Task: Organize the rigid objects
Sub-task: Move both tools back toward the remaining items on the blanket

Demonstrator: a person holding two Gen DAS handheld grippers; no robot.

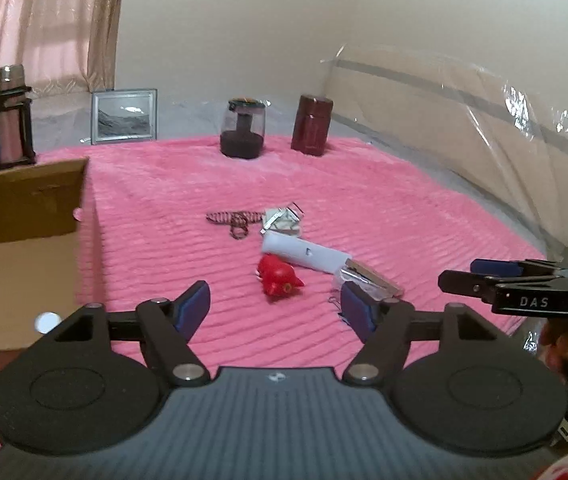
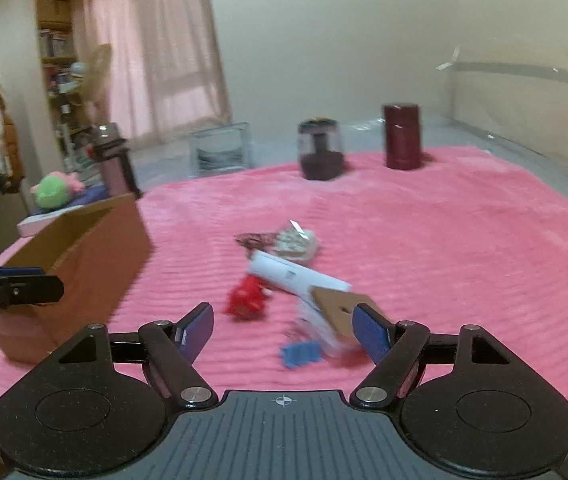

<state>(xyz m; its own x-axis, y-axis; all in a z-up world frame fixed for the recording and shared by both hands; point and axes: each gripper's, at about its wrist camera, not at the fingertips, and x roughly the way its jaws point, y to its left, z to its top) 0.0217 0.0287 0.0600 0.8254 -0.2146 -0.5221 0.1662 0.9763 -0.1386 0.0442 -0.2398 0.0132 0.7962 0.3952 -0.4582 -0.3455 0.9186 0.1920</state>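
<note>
Several small hard things lie heaped mid-blanket: a red toy [image 1: 278, 278], a white tube [image 1: 306, 255], a foil packet [image 1: 283, 222] and a striped cord [image 1: 231, 221], likely gathered for sorting into the cardboard box [image 1: 24, 248] standing open at the left. Left gripper [image 1: 276, 310] and right gripper [image 2: 284, 324] hover before the heap, jaws wide and empty, probably ready to pick.

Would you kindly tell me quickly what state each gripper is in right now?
Left gripper: open, holding nothing, above the pink cloth.
Right gripper: open, holding nothing, over the small items.
</note>
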